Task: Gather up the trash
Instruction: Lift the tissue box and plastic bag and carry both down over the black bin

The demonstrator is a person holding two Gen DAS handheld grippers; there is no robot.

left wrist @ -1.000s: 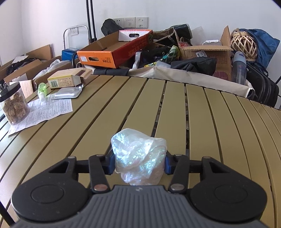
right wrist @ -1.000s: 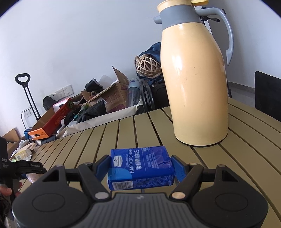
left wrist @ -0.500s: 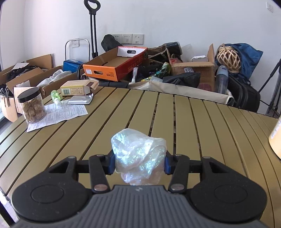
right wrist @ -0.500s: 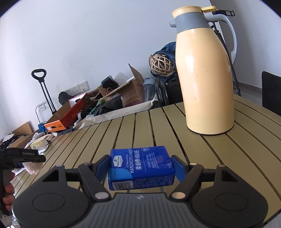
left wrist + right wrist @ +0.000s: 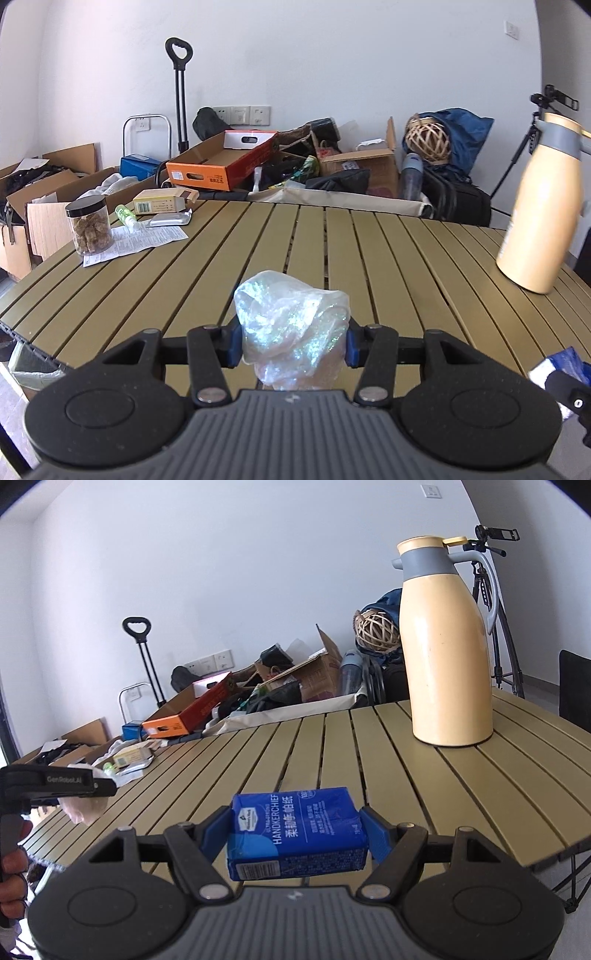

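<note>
Both claws have pulled back from the surface (image 5: 369, 258) since a second ago: more of its near edge shows, and the flask (image 5: 448, 642) sits smaller at 1 o'clock. The left claw (image 5: 293, 341) stays clamped on the plastic wad (image 5: 291, 328); the right claw (image 5: 295, 834) stays clamped on the tissue pack (image 5: 295, 834). Both pieces are off the surface, so the carry to a bin seems under way. A lined bin (image 5: 33, 365) shows at 8 o'clock, below the surface edge.
</note>
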